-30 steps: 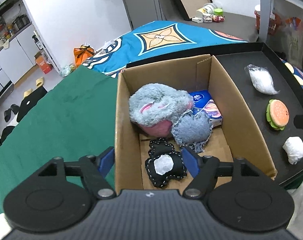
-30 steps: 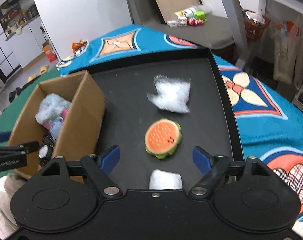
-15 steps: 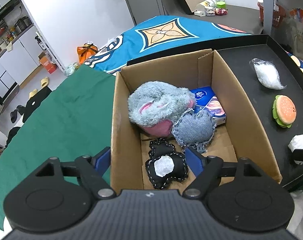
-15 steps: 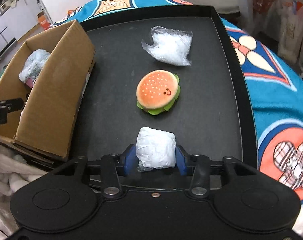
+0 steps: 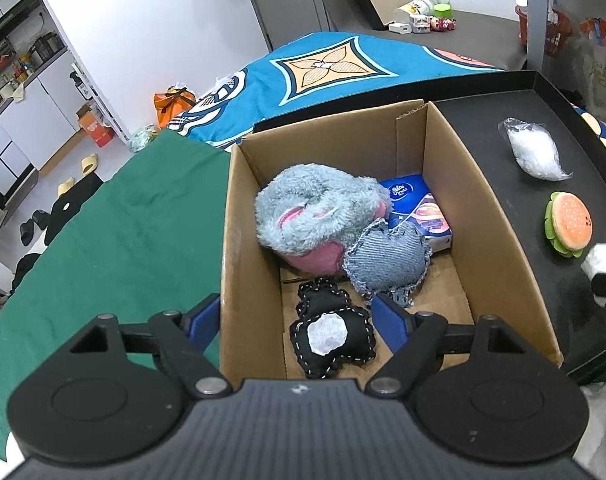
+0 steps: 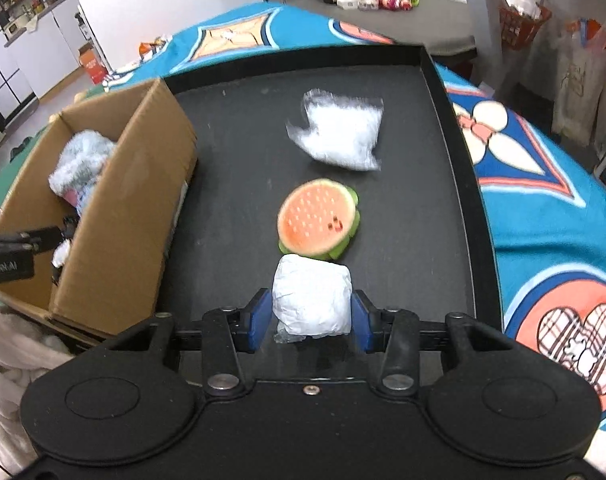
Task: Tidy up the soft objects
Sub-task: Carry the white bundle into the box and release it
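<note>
The right hand-held gripper [image 6: 311, 316] has just closed its pads on the white wrapped bundle [image 6: 311, 300] at six o'clock of the burger plush [image 6: 318, 220], likely bound for the cardboard box [image 6: 123, 216] at nine o'clock, where the left hand-held gripper [image 5: 299, 318] waits wide open, empty.

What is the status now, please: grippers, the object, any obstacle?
Right gripper shut on white packet. Left gripper open over cardboard box. Burger plush just beyond packet.
</note>
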The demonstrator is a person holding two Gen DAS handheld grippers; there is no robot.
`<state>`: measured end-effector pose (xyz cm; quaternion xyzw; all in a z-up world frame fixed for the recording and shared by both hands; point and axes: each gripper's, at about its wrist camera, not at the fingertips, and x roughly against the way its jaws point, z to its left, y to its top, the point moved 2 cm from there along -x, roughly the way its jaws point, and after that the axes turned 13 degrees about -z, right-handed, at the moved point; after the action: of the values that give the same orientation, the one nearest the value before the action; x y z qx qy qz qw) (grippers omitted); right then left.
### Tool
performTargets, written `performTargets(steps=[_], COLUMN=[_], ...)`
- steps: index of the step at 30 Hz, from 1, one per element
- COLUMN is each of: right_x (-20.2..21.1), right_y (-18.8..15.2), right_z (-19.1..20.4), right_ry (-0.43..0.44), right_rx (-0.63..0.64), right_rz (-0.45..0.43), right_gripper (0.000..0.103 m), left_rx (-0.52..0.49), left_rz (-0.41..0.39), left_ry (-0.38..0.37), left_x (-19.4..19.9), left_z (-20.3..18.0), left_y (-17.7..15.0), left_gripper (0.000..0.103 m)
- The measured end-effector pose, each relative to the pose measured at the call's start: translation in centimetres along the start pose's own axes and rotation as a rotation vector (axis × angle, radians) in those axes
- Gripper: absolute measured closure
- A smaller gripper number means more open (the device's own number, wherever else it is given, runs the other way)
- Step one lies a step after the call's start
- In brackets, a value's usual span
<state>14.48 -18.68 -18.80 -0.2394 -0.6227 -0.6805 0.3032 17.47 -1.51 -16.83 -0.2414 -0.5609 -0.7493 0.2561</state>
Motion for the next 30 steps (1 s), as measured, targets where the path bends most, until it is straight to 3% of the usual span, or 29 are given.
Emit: performTargets(steps=[13,25,30], right_x=[2.3,3.2,2.9], right_y=[3.7,7.1,7.3], right_z=[3.8,8.6,10.4], right_ry=[0.051,0.114,0.137], right_rx=[0.082,0.142,0.167], right_rz=[-0.175,-0.255,-0.258], right_gripper=[0.061,0.061,0.061], left_rx=[0.06,0.127,0.157], left_rz=[-0.02,-0.043,-0.05], left_ry=[-0.031,-0.073,-0.095], left_x=[0.9,1.3,1.4], left_z=[1.8,3.4,3.9], left_y=[-0.6,-1.3,-2.0], left_gripper=[0.024,0.027,0.035])
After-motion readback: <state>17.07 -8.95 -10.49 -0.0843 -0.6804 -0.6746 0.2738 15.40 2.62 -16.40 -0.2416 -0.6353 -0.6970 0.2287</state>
